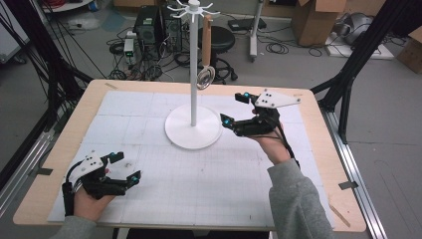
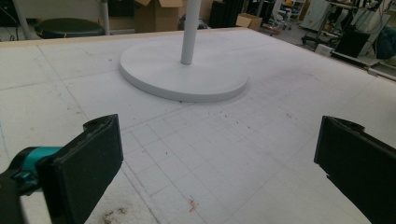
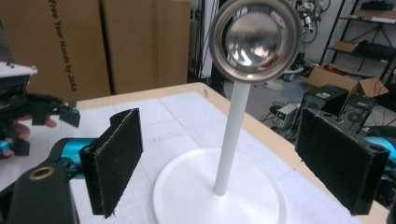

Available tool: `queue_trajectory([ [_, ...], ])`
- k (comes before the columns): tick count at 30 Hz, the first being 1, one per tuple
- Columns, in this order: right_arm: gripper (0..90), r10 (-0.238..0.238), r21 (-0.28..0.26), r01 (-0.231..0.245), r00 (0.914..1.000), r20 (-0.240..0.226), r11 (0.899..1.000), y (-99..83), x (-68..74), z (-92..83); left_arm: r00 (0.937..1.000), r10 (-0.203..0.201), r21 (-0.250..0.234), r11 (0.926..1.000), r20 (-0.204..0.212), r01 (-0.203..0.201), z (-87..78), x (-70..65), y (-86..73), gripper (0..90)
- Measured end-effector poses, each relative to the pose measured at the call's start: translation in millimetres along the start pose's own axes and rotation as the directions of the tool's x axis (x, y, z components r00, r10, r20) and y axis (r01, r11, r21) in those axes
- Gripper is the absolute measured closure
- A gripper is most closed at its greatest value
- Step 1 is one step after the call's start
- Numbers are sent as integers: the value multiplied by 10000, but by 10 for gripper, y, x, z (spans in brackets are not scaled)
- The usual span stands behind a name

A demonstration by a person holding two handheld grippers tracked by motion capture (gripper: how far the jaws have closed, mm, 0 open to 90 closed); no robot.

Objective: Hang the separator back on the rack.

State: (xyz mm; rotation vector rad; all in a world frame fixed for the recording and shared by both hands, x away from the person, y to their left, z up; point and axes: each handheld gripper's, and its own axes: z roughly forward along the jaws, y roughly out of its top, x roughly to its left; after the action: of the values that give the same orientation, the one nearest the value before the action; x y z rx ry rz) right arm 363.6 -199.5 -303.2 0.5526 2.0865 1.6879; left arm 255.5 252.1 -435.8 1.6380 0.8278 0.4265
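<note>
Near the worktop's far edge stands a white stand (image 1: 193,128), a ladle (image 1: 205,74) hanging from its top; right gripper (image 1: 235,108) beside it and left gripper (image 1: 126,167) near the front-left corner both gape, empty.

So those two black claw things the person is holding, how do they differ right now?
The left gripper sits low near the table's front edge, far from the white stand; the right gripper is raised farther back, right beside the stand's base. The right gripper faces the hanging metal ladle; the left gripper faces just the stand's base. Both are open and hold nothing.
</note>
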Motion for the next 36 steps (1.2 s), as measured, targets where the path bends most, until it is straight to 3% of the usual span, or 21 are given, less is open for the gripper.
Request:
queue_trajectory([
  [16, 101, 669, 82, -673, 9972, 343, 9977, -420, -37, -245, 10000, 41, -110, 9999, 72, -40, -5, -17, 11, 17],
  [27, 94, 798, 279, -821, 9939, 763, 9962, -662, -53, -457, 9999, 57, -153, 9999, 132, -55, -3, -28, 18, 17],
  [30, 15, 870, 343, -920, 9883, 1253, 9952, -716, -45, -499, 9998, 75, -198, 9998, 160, -71, 0, -31, 24, 17],
  [36, 15, 907, 566, -984, 9880, 1252, 9935, -872, -33, -581, 9998, 84, -246, 9997, 181, -79, 9, -30, 32, 17],
])
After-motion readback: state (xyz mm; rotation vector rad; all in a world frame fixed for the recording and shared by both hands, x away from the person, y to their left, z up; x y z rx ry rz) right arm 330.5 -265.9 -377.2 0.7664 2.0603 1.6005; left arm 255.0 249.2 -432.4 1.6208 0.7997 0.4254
